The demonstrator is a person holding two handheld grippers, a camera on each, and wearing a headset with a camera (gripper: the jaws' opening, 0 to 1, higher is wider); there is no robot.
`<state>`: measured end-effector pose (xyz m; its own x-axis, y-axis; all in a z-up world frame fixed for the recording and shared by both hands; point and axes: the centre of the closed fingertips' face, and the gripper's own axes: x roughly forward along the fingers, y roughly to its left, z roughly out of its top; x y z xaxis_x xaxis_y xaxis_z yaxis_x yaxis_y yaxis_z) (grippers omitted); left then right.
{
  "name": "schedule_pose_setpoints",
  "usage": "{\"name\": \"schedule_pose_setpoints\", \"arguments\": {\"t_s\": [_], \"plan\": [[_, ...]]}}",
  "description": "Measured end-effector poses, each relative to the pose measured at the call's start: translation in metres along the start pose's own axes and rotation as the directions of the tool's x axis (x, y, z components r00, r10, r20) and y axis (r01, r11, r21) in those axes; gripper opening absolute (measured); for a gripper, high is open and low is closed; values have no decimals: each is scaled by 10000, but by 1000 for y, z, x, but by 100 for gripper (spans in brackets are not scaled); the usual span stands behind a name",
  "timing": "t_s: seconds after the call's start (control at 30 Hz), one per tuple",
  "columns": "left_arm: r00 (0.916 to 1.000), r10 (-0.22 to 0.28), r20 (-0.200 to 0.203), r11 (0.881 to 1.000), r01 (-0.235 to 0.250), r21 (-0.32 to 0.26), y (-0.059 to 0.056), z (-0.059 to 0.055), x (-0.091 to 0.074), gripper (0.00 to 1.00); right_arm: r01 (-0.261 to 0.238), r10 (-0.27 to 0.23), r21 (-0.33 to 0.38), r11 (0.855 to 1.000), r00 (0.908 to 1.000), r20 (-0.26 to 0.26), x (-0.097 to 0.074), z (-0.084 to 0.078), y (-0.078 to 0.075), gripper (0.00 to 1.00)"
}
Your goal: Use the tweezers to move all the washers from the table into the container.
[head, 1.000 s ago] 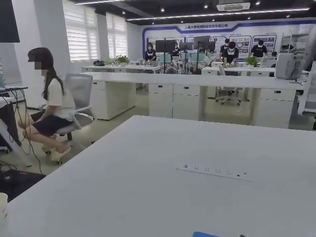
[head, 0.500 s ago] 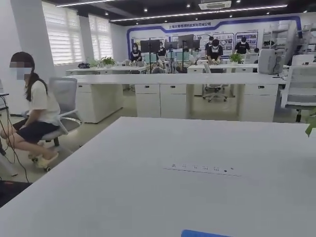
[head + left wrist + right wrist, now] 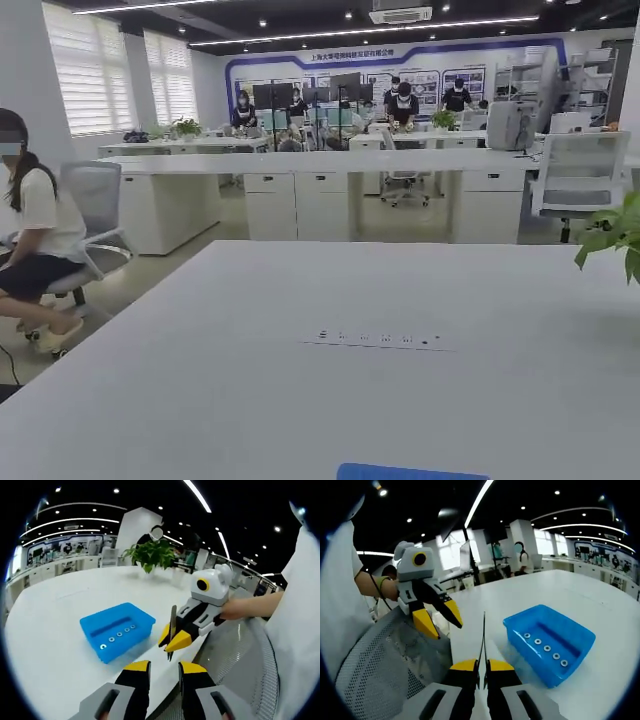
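The tweezers [image 3: 483,630] are clenched in the fingers of the right gripper [image 3: 482,666]. The fingers of the left gripper [image 3: 165,668] are released and carry nothing. Five washers [image 3: 547,648] lie in the blue container [image 3: 535,662] on the counter [image 3: 300,400]. Both grippers seem held past the counter's edge, so a loosened grip would drop the tweezers off it. Whether any washer lies outside the container cannot be told. In the head view the container is cut off.
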<state>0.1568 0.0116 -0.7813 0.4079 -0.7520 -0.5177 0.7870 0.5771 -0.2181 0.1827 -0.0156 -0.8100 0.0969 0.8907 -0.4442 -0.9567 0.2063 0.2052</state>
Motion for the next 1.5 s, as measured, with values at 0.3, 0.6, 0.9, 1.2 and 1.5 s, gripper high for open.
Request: {"name": "schedule_pose_setpoints", "arguments": {"t_s": [0.3, 0.6, 0.9, 1.2, 1.5], "plan": [[9948, -976, -285, 9851, 1007, 1398, -22, 31, 8, 10, -834, 623, -1638, 9830, 9895, -1302, 0, -17, 21, 3], [9893, -1066, -996, 9427, 1324, 3063, -26, 46, 14, 11, -937, 716, -1918, 9769, 9903, -1190, 4, -15, 26, 3], [9849, -1285, -1159, 9145, 1629, 3704, -36, 57, 20, 0, -896, 679, -2079, 9740, 9917, -1096, 3, -13, 25, 3], [9775, -1084, -1811, 8780, 1796, 4437, -31, 54, 26, 0, -639, 406, -2344, 9700, 9939, -1027, 1, -11, 20, 3], [9562, -921, -2779, 8513, 2204, 4761, -26, 36, 27, 0, -430, 13, -2692, 9621, 9882, -1531, 3, -22, 9, 5]]}}
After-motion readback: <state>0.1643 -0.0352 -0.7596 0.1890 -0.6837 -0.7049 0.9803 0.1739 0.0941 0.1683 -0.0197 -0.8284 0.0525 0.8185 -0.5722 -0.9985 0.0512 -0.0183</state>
